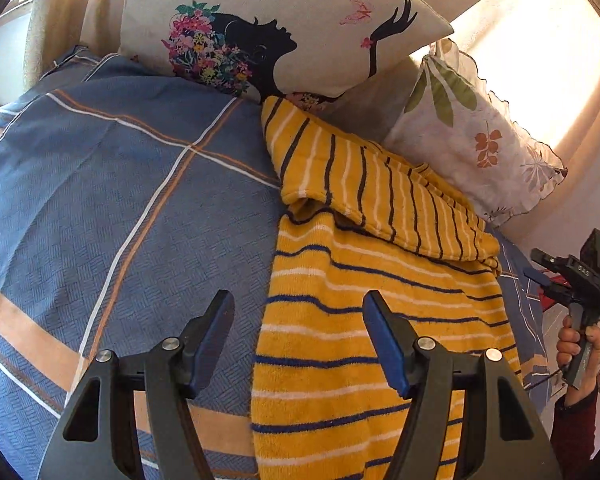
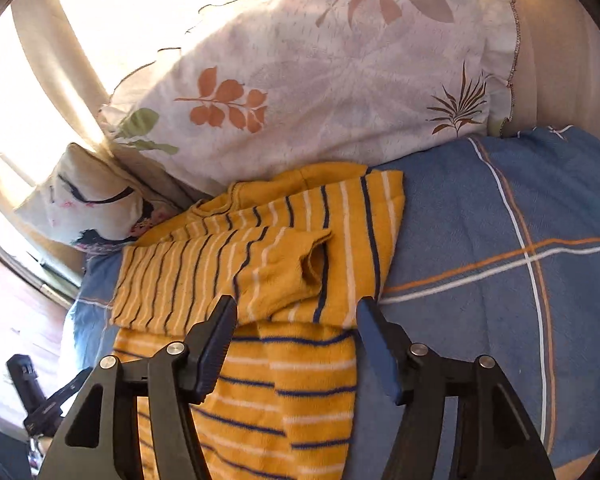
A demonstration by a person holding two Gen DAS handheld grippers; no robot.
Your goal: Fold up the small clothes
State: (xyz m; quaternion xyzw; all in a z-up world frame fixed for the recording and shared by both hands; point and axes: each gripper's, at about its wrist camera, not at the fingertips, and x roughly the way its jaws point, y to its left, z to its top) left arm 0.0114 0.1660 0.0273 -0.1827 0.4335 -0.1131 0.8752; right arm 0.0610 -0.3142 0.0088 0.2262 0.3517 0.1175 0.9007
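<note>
A small yellow shirt with navy and white stripes (image 1: 364, 320) lies on the blue checked bedspread (image 1: 120, 208), its sleeves folded across the upper body. My left gripper (image 1: 298, 308) is open and empty, hovering over the shirt's left edge. My right gripper (image 2: 296, 316) is open and empty above the shirt (image 2: 260, 272) by its folded sleeve cuff. The right gripper also shows in the left wrist view (image 1: 580, 276), held off the bed's right side.
A cushion printed with a woman's silhouette and flowers (image 1: 276, 28) and a leaf-print pillow (image 1: 472, 136) lean at the head of the bed, just behind the shirt. The leaf-print pillow (image 2: 320, 80) fills the top of the right wrist view. Sunlit curtains hang behind.
</note>
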